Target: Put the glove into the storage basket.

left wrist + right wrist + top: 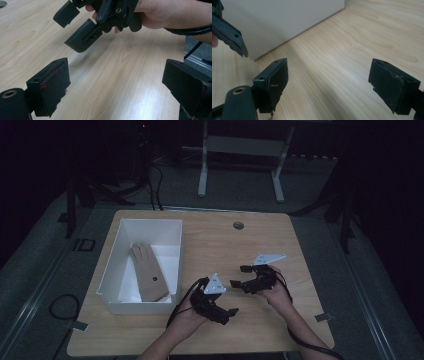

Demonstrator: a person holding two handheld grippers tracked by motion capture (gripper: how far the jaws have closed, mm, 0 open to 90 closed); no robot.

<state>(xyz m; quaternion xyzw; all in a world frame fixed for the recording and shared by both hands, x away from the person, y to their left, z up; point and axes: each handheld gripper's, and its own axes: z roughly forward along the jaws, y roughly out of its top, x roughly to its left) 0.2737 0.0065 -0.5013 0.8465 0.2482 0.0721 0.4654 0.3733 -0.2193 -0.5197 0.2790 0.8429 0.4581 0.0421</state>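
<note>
1. We see the tan fabric glove (148, 272) lying flat in the white rectangular box (111, 265) – fingers toward the far end, long axis along the box.
2. Left gripper (226, 314) and right gripper (240, 276) hover over the wooden table (225, 245) – both gaping wide, empty.

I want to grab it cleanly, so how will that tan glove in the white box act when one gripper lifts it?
The tan glove lies flat and thin on the floor of the white box, so it will probably droop on both sides of a pinch. It looks light. Lying flat, it gives little edge to catch, so the jaws may slide over it.
</note>
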